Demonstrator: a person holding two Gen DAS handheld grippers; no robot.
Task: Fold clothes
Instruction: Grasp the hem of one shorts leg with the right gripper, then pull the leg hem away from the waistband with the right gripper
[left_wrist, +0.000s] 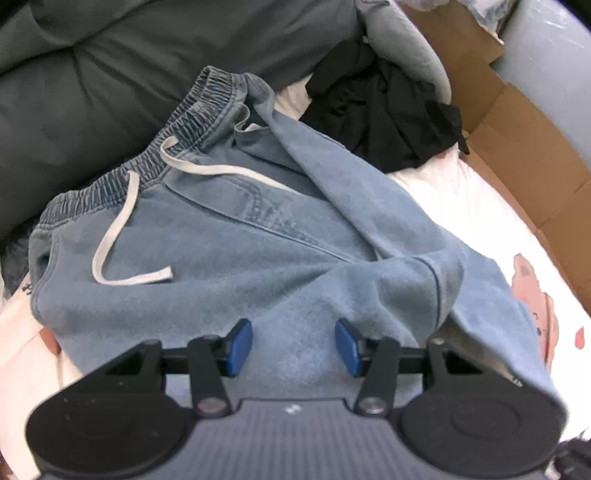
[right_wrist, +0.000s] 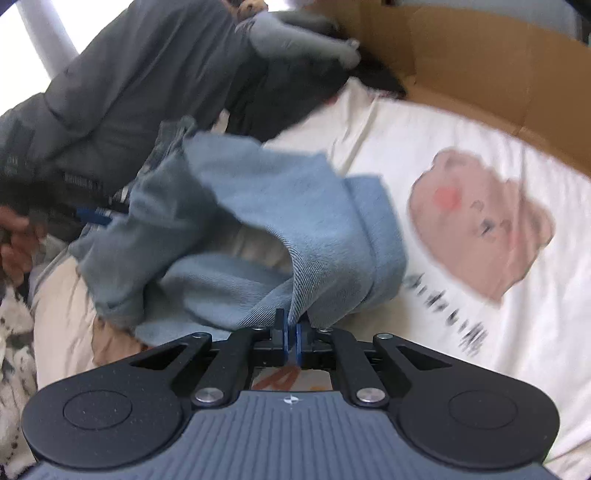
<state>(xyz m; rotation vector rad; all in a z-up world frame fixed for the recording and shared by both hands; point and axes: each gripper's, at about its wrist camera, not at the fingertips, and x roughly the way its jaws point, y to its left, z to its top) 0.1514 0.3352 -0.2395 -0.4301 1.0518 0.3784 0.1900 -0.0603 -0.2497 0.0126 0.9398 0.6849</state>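
Light blue denim-look shorts (left_wrist: 258, 251) with an elastic waistband and a white drawstring (left_wrist: 118, 225) lie bunched on a white sheet. In the left wrist view my left gripper (left_wrist: 293, 347) hovers just over the lower part of the shorts, blue pads wide apart, nothing between them. In the right wrist view my right gripper (right_wrist: 292, 332) is shut on a fold of the same blue shorts (right_wrist: 280, 206), lifting the cloth into a hanging drape. The left gripper's blue pad (right_wrist: 94, 216) shows at the far left behind the cloth.
A dark grey padded jacket (left_wrist: 110, 81) lies behind the shorts, black clothing (left_wrist: 384, 110) to the right. A white sheet with a pink bear print (right_wrist: 480, 221) covers the surface. Cardboard (left_wrist: 524, 147) borders the right. A hand (right_wrist: 14, 236) is at the left edge.
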